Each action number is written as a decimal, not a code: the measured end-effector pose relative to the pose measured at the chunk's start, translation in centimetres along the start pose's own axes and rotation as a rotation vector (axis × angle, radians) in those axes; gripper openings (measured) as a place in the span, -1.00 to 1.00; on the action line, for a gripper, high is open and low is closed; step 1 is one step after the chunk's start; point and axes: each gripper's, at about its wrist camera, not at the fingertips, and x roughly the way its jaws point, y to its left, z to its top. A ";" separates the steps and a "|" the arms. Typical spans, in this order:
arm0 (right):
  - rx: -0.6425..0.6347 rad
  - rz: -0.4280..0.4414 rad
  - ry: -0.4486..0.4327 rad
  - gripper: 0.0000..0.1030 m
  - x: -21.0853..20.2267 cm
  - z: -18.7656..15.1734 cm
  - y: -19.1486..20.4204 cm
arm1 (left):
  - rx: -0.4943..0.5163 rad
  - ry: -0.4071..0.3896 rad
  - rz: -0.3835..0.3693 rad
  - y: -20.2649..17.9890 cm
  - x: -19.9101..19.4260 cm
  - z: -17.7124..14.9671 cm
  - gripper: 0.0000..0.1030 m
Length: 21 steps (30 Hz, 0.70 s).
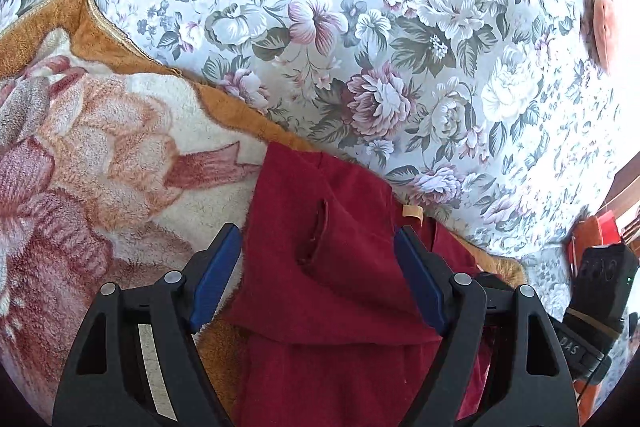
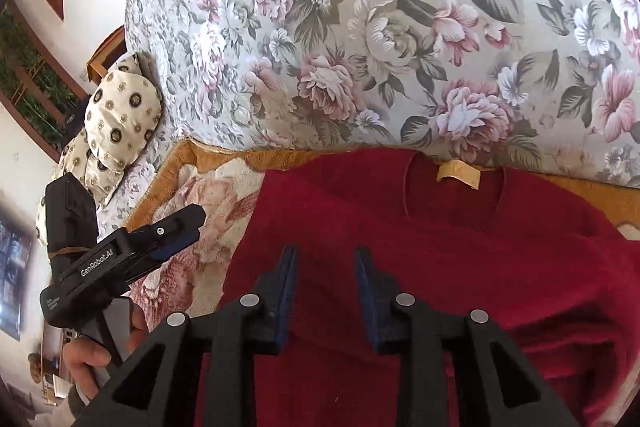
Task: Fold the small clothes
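Your left gripper [image 1: 318, 267] has its blue-padded fingers [image 1: 216, 275] spread wide apart, with a raised fold of the red garment [image 1: 332, 307] standing between them; neither pad is pressed into the cloth, so it is released. Your right gripper [image 2: 326, 291] has its fingers [image 2: 288, 287] parted by a narrower gap and hangs over the same red garment [image 2: 460, 267], gripping nothing that you can see.

The garment is a small dark red knitted top. In the right wrist view it lies flat, with its neckline and a tan label [image 2: 458, 174] at the far edge, just beyond your fingertips. In the left wrist view its side edge is folded up and over, with a slit-like opening facing the camera between the two pads.

Under the garment lies a fleece blanket [image 1: 100, 155], orange-brown at the border with a large cream and pink pattern. That blanket sits on a bed covered by a pale floral sheet [image 1: 380, 47] with pink and white blooms and grey-green leaves. A cream pillow [image 2: 120, 119] with dark round motifs rests at the far left corner of the bed in the right wrist view, near a wooden headboard.

In the same view your left hand [image 2: 100, 351] shows around the handle of the left gripper, which is off to the left of the garment. Beyond it are a white wall and a window with greenery outside.
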 end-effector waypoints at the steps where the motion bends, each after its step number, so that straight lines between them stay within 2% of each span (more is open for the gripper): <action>1: 0.015 -0.010 -0.036 -0.43 -1.6 -0.4 -0.8 | 0.018 0.007 0.000 -0.4 0.2 0.0 0.54; 3: 0.043 -0.045 -0.075 -0.35 -4.1 -0.8 -2.3 | 0.062 0.013 0.013 -1.2 0.9 -0.2 0.54; 6: 0.057 -0.148 -0.134 -0.34 -8.4 -1.8 -4.8 | 0.128 0.019 0.050 -2.3 2.3 -0.6 0.54; 9: 0.138 -0.218 -0.165 -0.23 -11.3 -3.2 -8.2 | 0.178 0.054 0.091 -3.5 4.7 -0.8 0.54; 12: 0.231 -0.222 -0.141 -0.23 -12.4 -4.6 -11.2 | 0.185 0.080 0.118 -3.9 6.9 -0.9 0.54; 14: 0.258 -0.211 -0.149 -0.23 -12.8 -5.5 -12.3 | 0.168 0.106 0.092 -3.8 8.1 -1.0 0.54; 15: 0.258 -0.214 -0.149 -0.23 -12.6 -5.8 -12.4 | 0.170 0.112 0.089 -4.0 8.6 -1.1 0.44; 16: 0.255 -0.224 -0.147 -0.23 -12.6 -6.1 -12.6 | 0.189 0.108 0.105 -4.4 8.7 -1.2 0.02; 17: 0.252 -0.235 -0.147 -0.23 -12.6 -6.2 -12.8 | 0.213 0.105 0.124 -4.8 8.7 -1.2 -0.26; 18: 0.247 -0.248 -0.152 -0.23 -12.5 -6.2 -12.8 | 0.223 0.116 0.096 -5.2 8.7 -1.2 -0.76; 19: 0.242 -0.261 -0.159 -0.23 -12.5 -6.2 -12.7 | 0.207 0.131 0.043 -5.4 8.4 -1.0 -0.80; 21: 0.233 -0.279 -0.182 -0.23 -12.8 -6.2 -12.4 | 0.214 0.077 0.010 -5.9 6.5 -0.4 -0.80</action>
